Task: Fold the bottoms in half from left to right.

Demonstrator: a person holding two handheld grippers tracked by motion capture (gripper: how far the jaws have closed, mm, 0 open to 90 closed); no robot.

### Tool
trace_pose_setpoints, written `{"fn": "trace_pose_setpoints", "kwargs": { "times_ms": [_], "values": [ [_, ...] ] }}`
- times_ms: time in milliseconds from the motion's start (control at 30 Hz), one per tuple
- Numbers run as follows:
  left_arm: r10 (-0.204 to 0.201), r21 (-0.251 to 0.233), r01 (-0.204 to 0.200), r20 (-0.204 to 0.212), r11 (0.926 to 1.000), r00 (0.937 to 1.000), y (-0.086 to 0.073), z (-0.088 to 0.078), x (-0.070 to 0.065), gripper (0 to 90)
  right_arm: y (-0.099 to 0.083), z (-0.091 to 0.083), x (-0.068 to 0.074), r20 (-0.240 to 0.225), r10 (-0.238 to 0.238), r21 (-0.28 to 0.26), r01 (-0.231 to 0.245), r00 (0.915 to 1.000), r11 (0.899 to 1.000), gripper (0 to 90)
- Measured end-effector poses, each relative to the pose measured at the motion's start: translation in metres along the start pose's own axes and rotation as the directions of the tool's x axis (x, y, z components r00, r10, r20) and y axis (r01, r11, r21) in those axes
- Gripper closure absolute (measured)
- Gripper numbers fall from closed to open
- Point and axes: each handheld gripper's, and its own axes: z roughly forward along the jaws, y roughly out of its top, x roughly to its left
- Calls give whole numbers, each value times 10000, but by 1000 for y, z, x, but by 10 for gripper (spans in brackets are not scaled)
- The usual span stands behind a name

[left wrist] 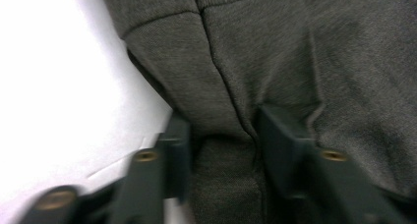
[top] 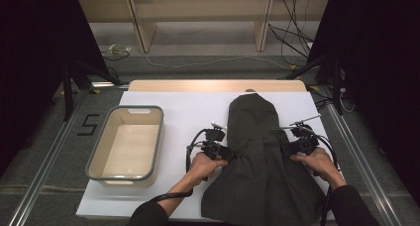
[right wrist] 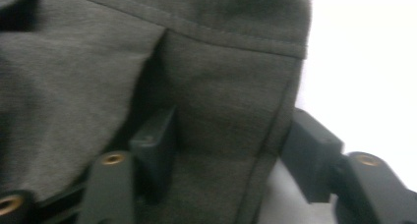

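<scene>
The dark grey garment (top: 262, 161) lies on the white tabletop (top: 188, 117), right of centre, narrow end pointing away from the person and wide end spilling toward the near edge. It is a soft, heathered knit with stitched seams and a hem band, rumpled into folds around its middle. The left tool (top: 224, 151) sits at its left edge and the right tool (top: 293, 145) at its right edge, both about halfway along its length. In the left gripper view, the left tool (left wrist: 221, 150) has its 2 jaws closed in on a bunched fold of fabric at a seam, pinching it. In the right gripper view, the right tool (right wrist: 231, 150) straddles the garment's edge with cloth between the jaws, but the outer jaw stands off the fabric, so it is not yet gripping. The step in hand looks like taking hold of both sides to fold or lift; next the right tool needs to close. A beige bin (top: 99, 156) stands empty at the left.
</scene>
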Motion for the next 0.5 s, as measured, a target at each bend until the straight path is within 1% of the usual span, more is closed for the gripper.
{"fn": "trace_pose_setpoints", "kwargs": {
  "times_ms": [67,100,167,233,267,300,333,367,433,500],
  "values": [
    [84,-54,-84,6,10000,10000,0,-2,-1,761,0,0,2,51,-17,60,17,10000,10000,506],
    [135,-93,-135,-12,9999,9999,0,-2,-2,772,0,0,3,11,2,79,-2,10000,10000,527],
    [247,-140,-248,-37,9996,9997,0,-4,-2,781,0,0,5,49,101,137,-102,9999,9999,581],
    [304,-162,-304,-14,9994,9995,1,-6,-3,786,0,0,6,-41,306,139,-305,9995,9994,636],
    [245,-224,-245,26,9994,9997,2,-7,-3,789,-1,0,6,-156,416,119,-414,9990,9991,665],
    [309,-235,-308,49,9993,9995,2,-8,-2,791,-1,1,6,-261,508,81,-506,9984,9987,686],
    [284,-266,-282,67,9992,9996,3,-9,-2,794,-1,0,7,-328,631,81,-629,9975,9980,705],
    [363,-244,-361,65,9991,9993,3,-11,-1,796,-1,0,6,-389,604,54,-602,9974,9982,712],
    [397,-361,-394,65,9986,9992,4,-15,0,799,-1,-1,7,-523,660,40,-659,9964,9978,727],
    [431,-478,-429,31,9979,9991,4,-20,2,802,-1,-2,10,-726,809,-49,-815,9941,9967,741]
  ]
}}
